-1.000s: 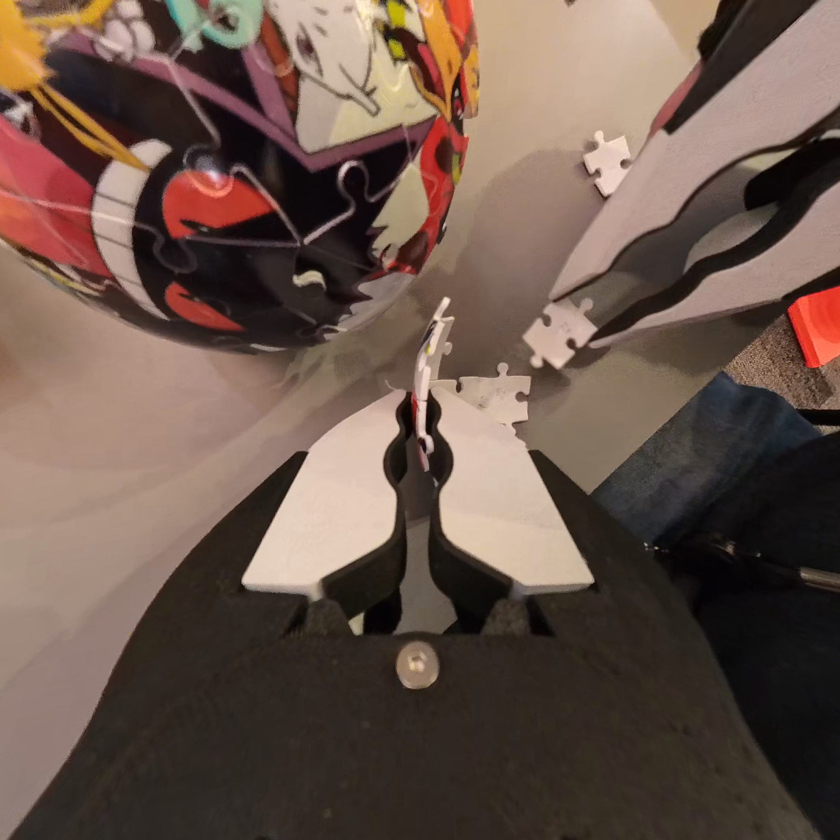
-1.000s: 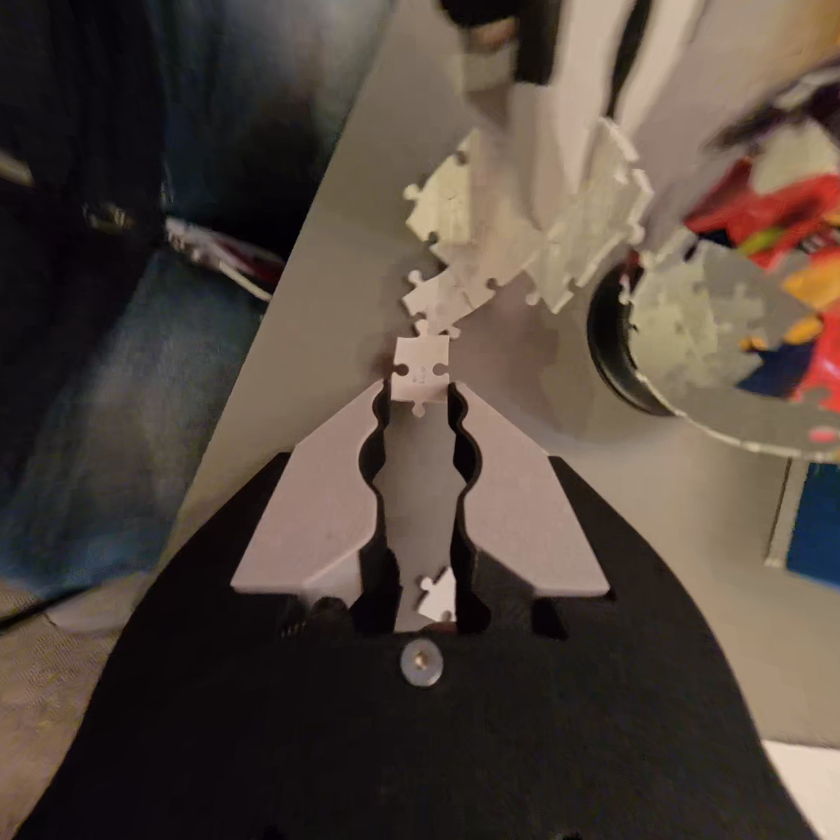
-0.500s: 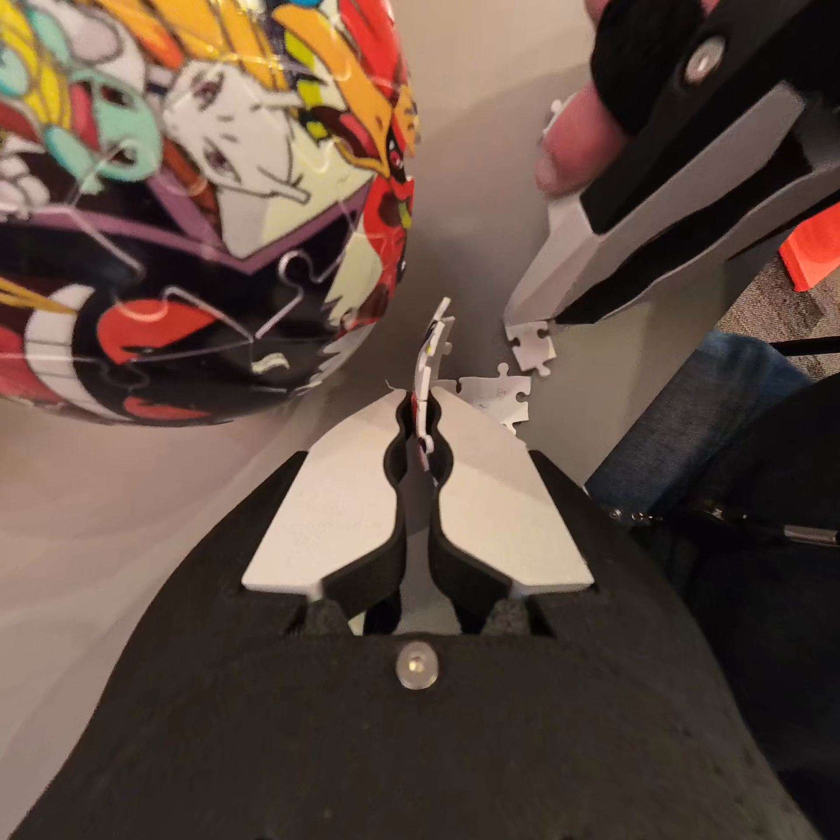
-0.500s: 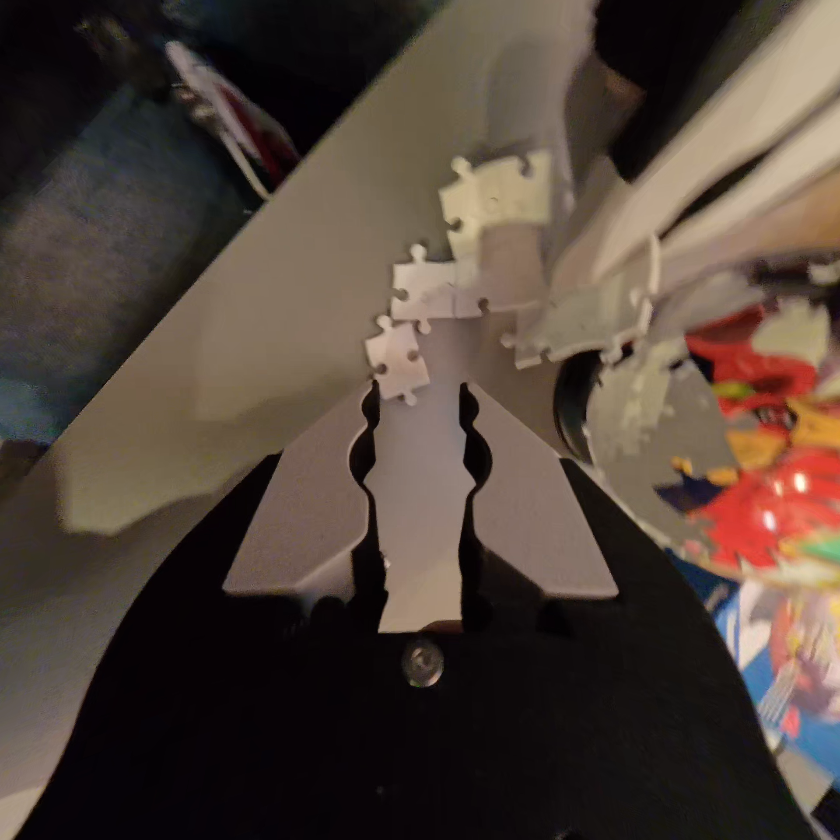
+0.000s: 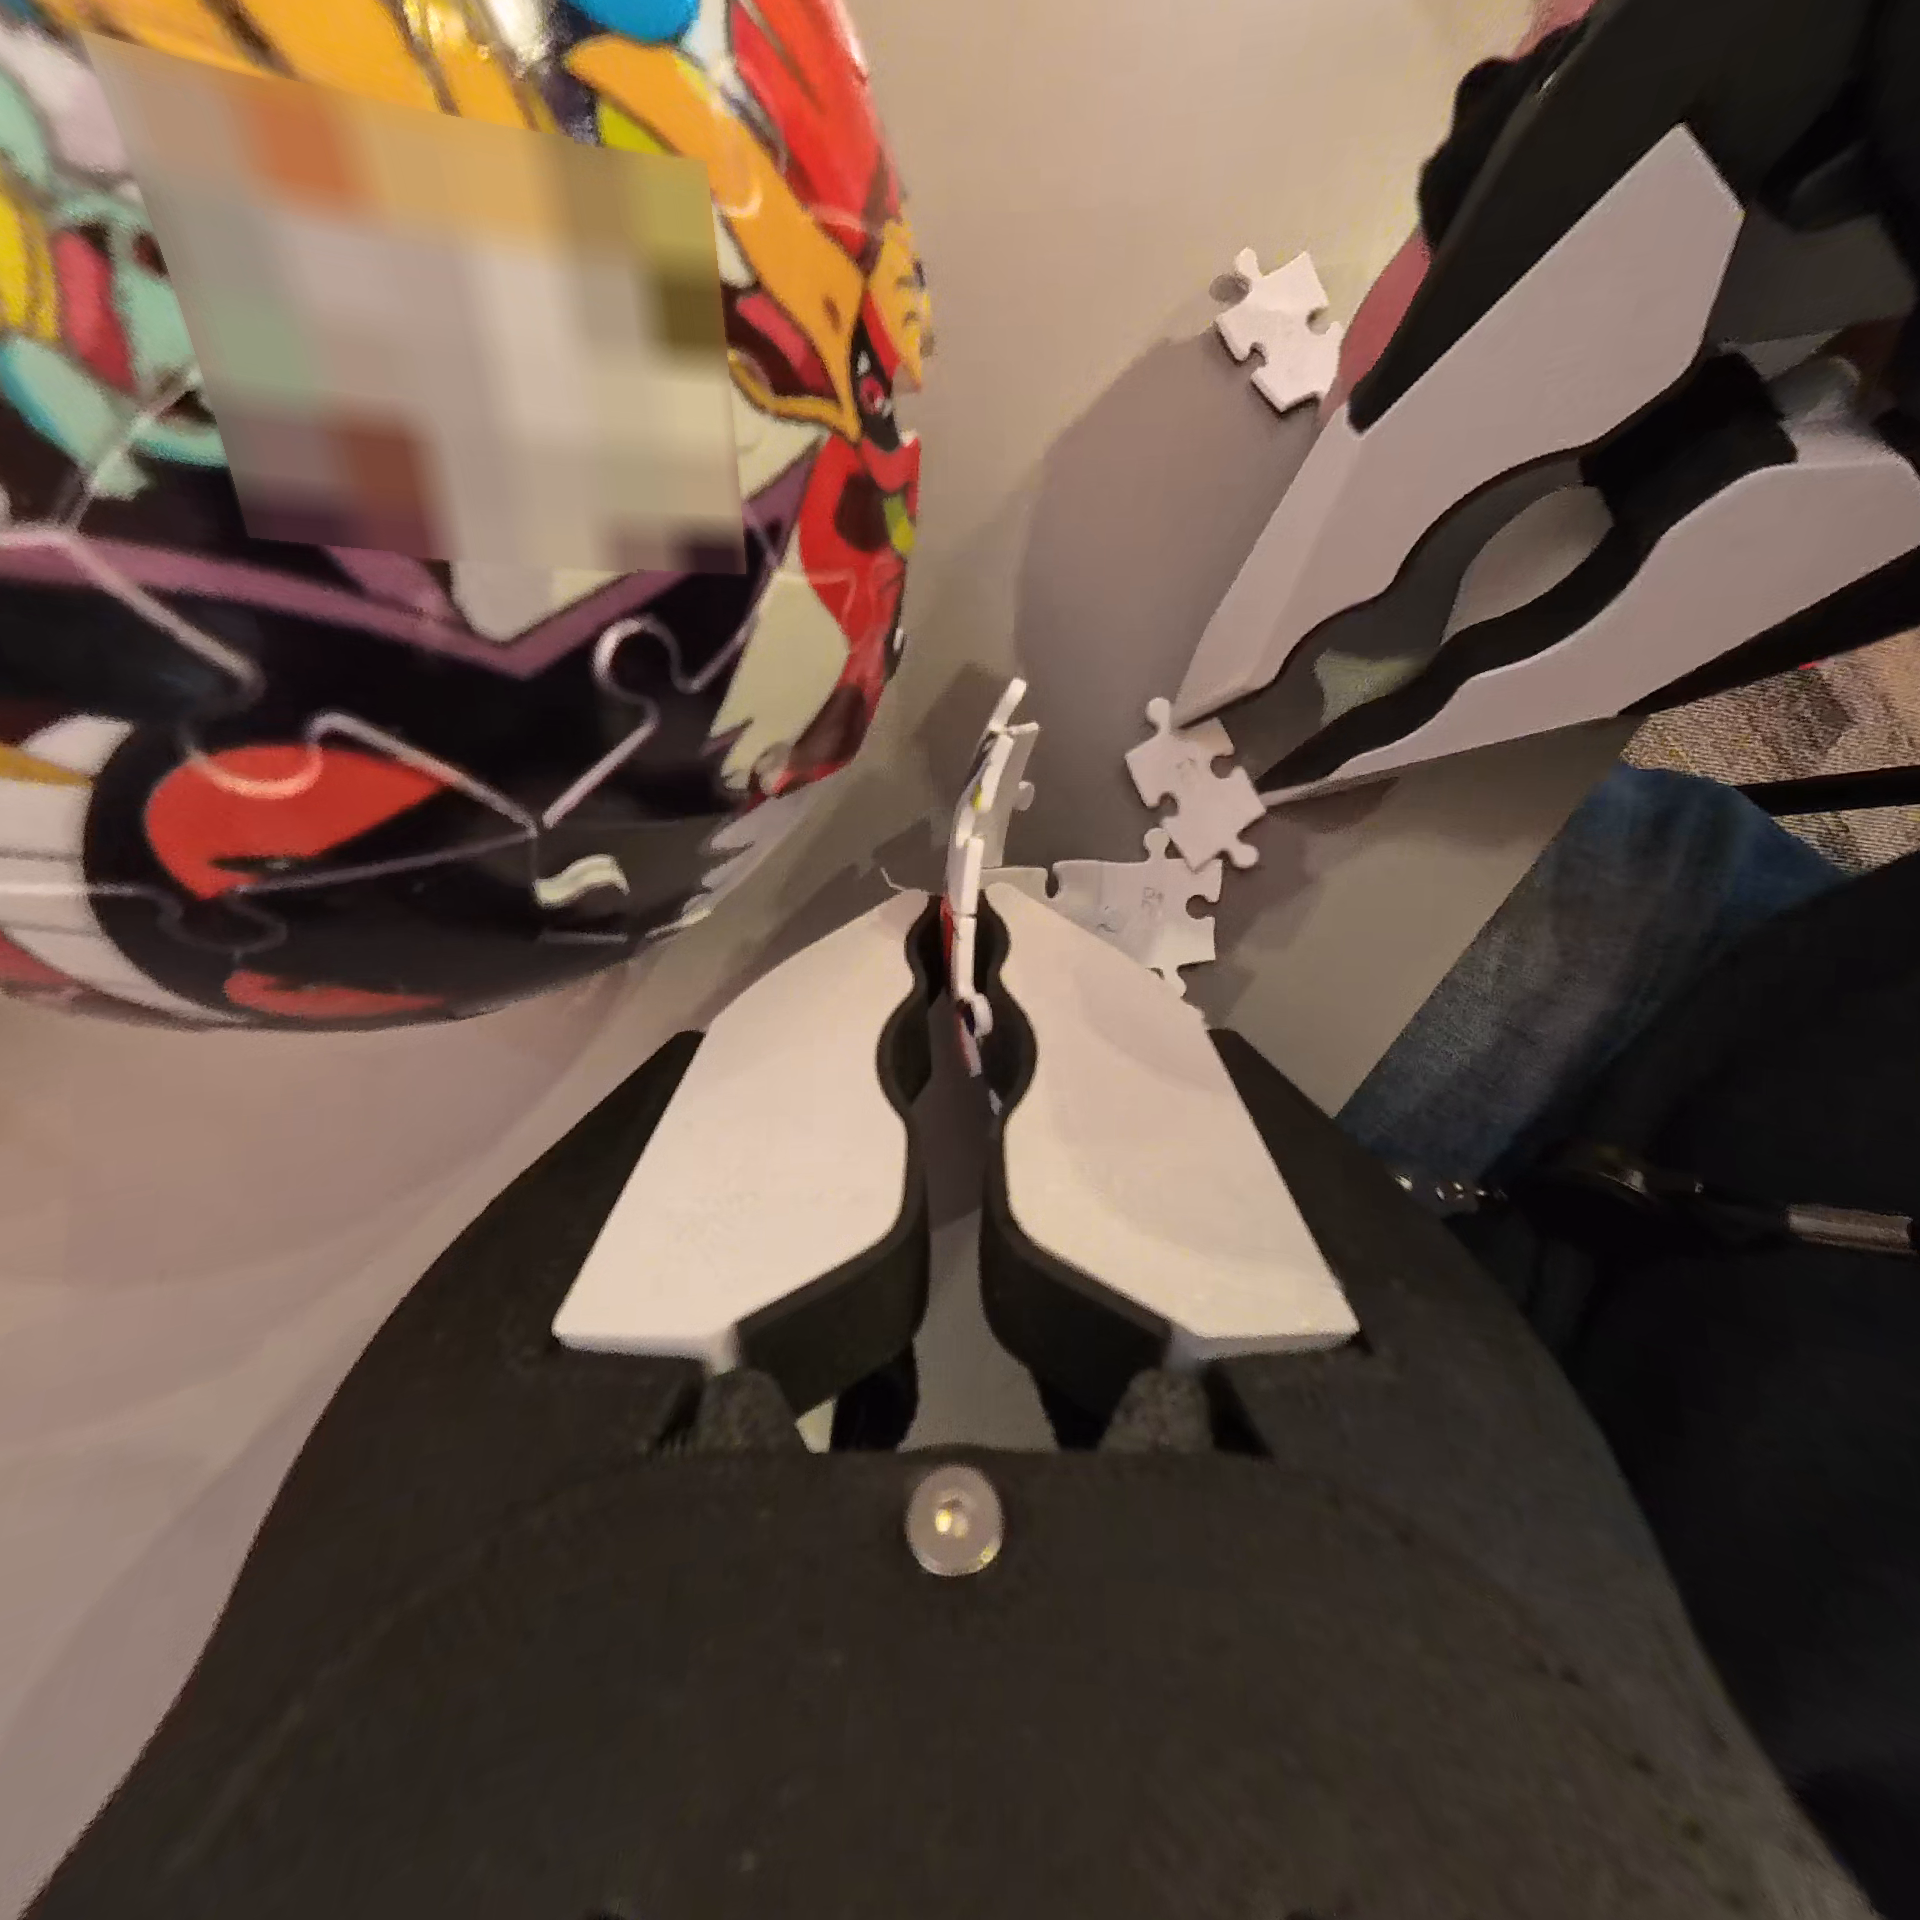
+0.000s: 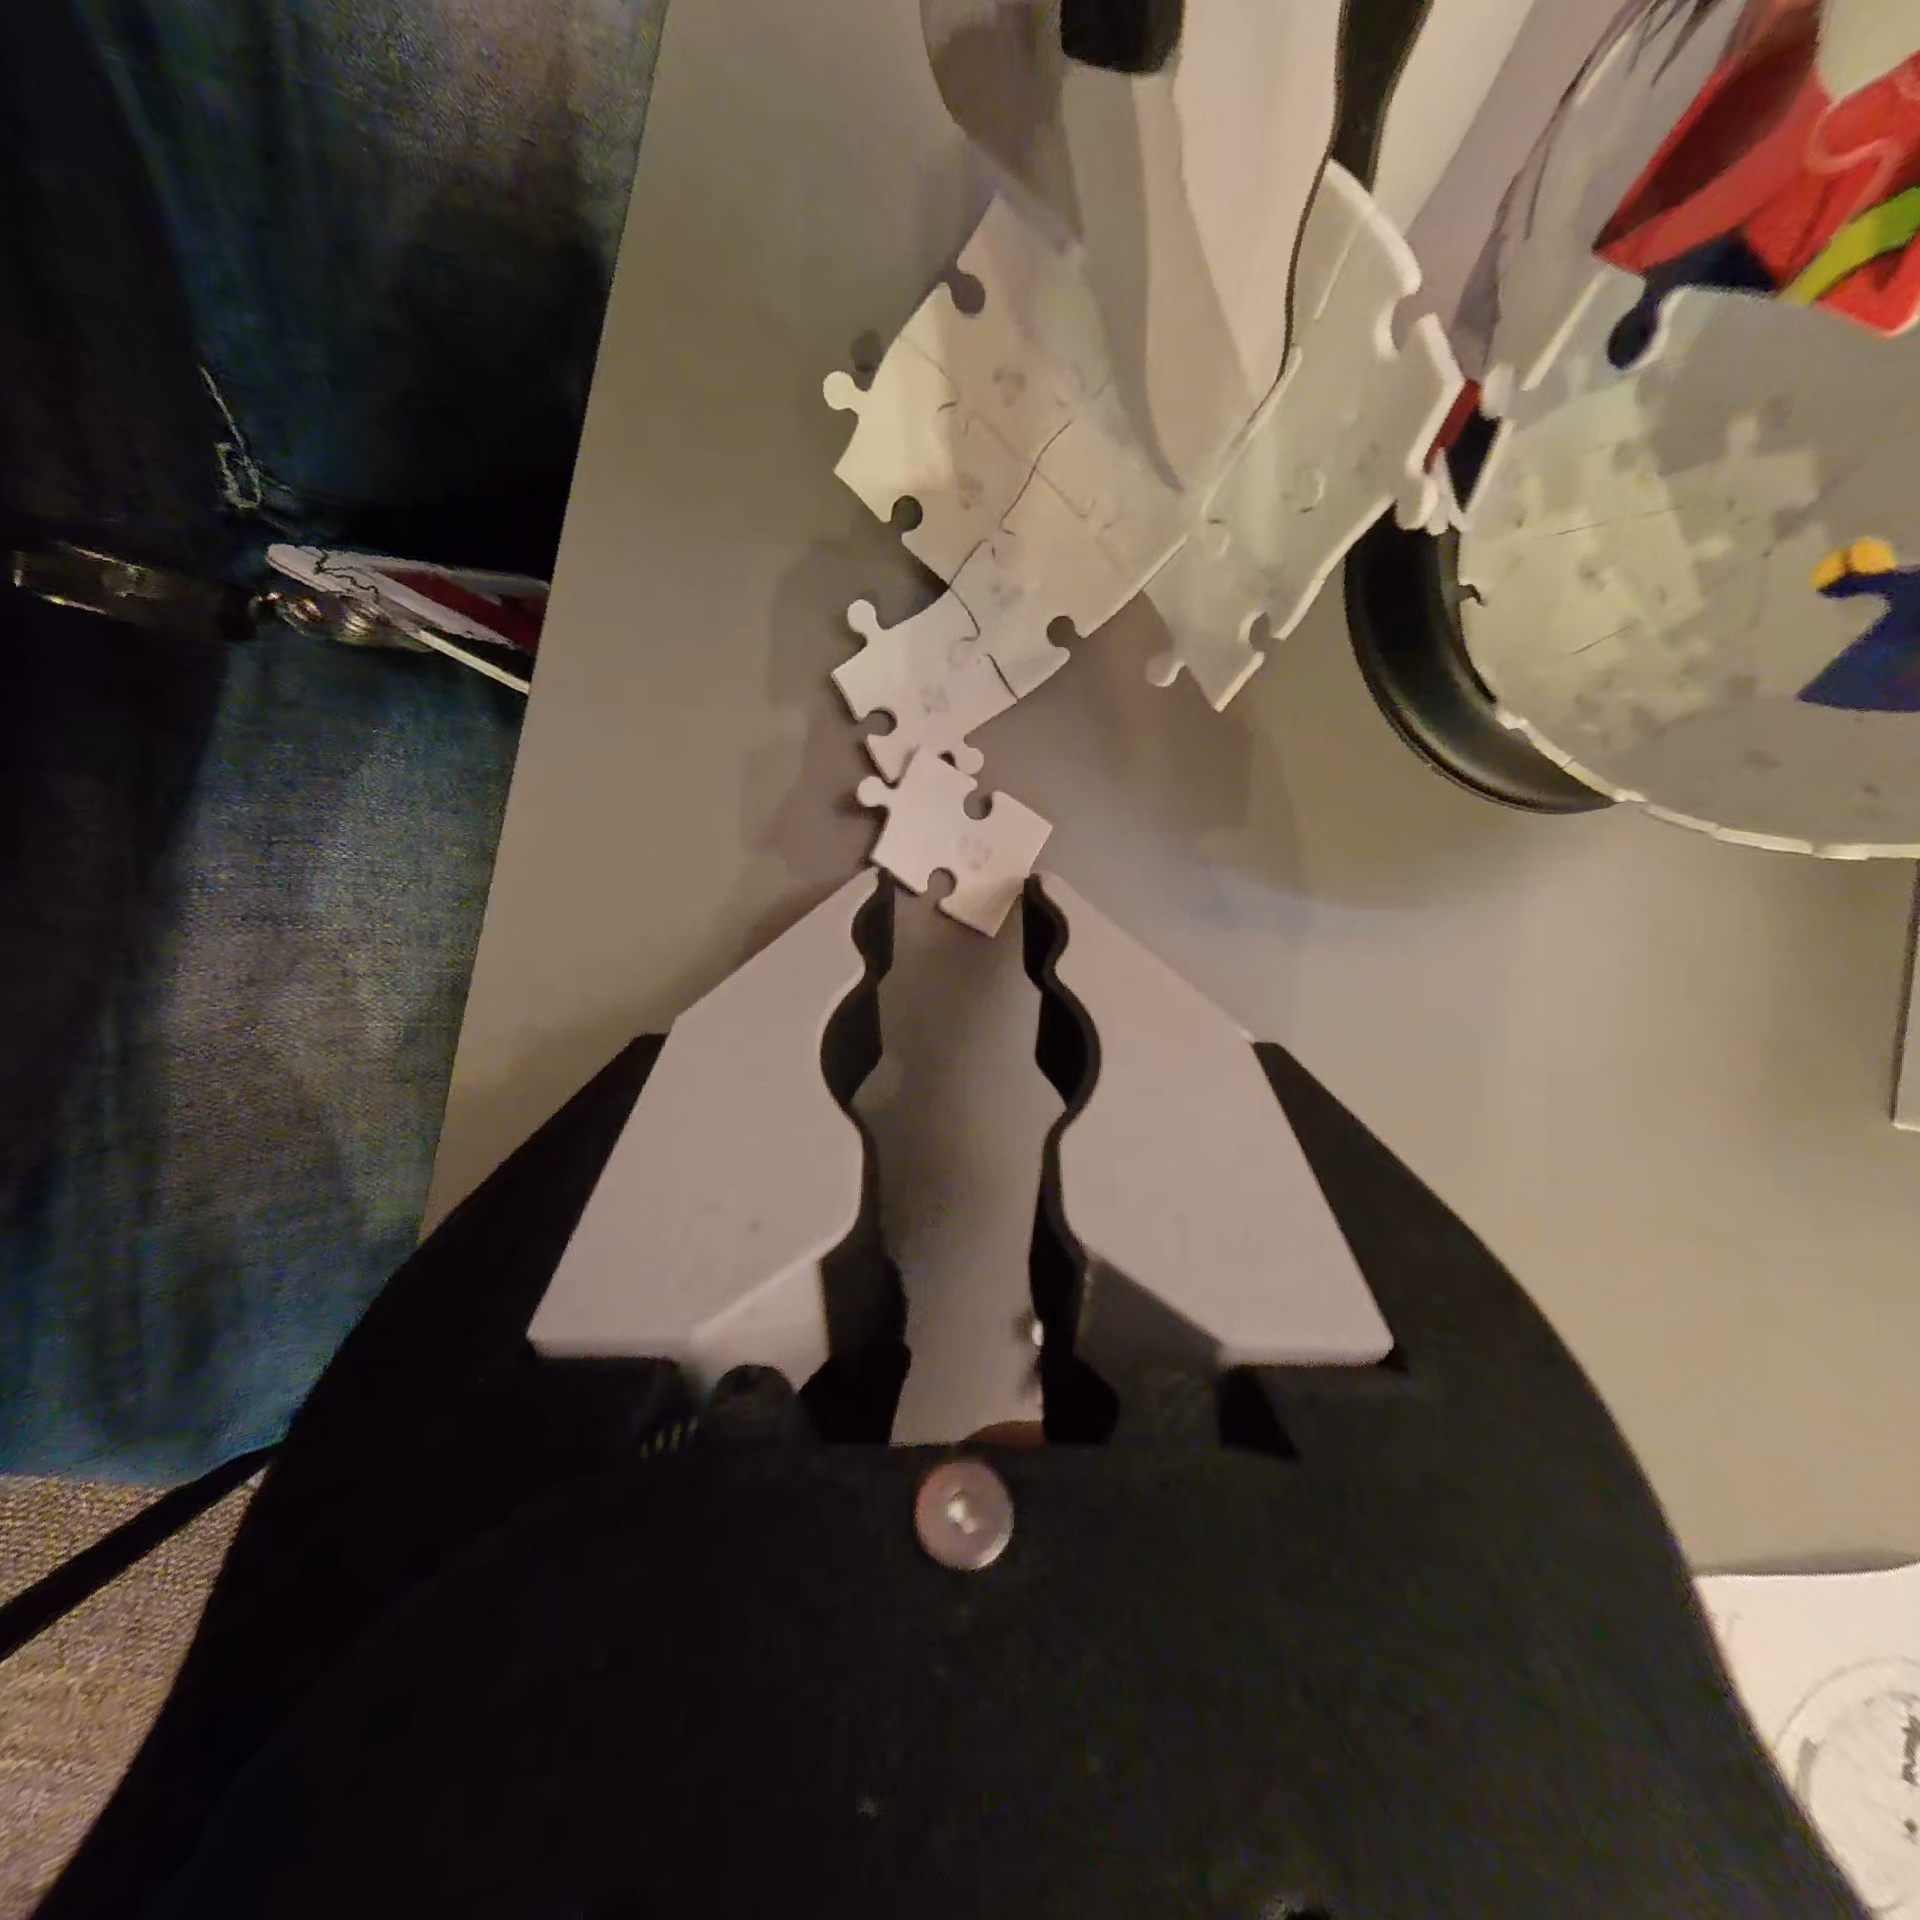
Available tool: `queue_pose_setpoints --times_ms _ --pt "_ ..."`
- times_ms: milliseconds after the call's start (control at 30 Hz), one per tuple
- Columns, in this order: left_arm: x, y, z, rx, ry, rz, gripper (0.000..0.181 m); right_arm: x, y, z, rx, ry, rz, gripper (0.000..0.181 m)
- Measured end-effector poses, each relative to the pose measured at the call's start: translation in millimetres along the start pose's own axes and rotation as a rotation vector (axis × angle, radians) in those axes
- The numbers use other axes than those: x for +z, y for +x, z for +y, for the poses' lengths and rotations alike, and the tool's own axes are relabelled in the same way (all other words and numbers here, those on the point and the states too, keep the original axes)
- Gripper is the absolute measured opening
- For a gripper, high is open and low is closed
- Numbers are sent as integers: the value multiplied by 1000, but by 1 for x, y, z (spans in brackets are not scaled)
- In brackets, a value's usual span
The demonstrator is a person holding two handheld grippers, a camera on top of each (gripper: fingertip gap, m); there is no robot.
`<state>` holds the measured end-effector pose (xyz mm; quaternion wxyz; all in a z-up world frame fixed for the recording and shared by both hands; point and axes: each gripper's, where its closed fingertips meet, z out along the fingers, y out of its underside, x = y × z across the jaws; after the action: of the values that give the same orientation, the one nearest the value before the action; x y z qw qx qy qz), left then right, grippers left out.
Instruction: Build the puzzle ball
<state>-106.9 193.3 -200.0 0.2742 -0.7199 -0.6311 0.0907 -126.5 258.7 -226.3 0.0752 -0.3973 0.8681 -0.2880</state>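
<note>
Puzzle ball [image 5: 416, 623]: large, partly built, ahead-left of the left hand-held gripper [image 5: 961, 914], apart from it on the worktop [image 5: 208, 1195].
Joined section [image 6: 1039, 499]: clamped edge-on in the left hand-held gripper.
Single piece [image 6: 956, 836]: white side up at the right hand-held gripper [image 6: 956, 894] tips, jaws parted, nothing gripped.
Advice: square the tips across its flat edges, close gently, then align tab with socket.

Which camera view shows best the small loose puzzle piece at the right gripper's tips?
The right wrist view: the loose puzzle piece lies centred, unobstructed, just beyond the open right gripper. The left wrist view shows it smaller, off-centre.
</note>
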Motion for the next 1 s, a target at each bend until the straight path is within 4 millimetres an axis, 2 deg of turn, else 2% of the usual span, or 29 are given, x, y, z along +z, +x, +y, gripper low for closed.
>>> queue_pose_setpoints --times_ms 167,300,400,767,900,1000 --pt "-1 0 -2 13 1 -11 4 -1 1 1 -72 27 -32 19" --pt "0 0 -3 19 2 -5 4 -4 13 5 -89 6 -18 18" --pt "1 0 -4 19 3 -4 4 -1 6 2 -97 18 -49 15" --pt "3 0 -5 24 7 3 4 1 9 0 -116 15 -52 15" --pt "3 1 -6 27 6 2 4 -6 9 -14 -70 57 -70 15" --pt "3 1 -6 27 6 -1 4 -2 2 -20 -18 81 -89 17"
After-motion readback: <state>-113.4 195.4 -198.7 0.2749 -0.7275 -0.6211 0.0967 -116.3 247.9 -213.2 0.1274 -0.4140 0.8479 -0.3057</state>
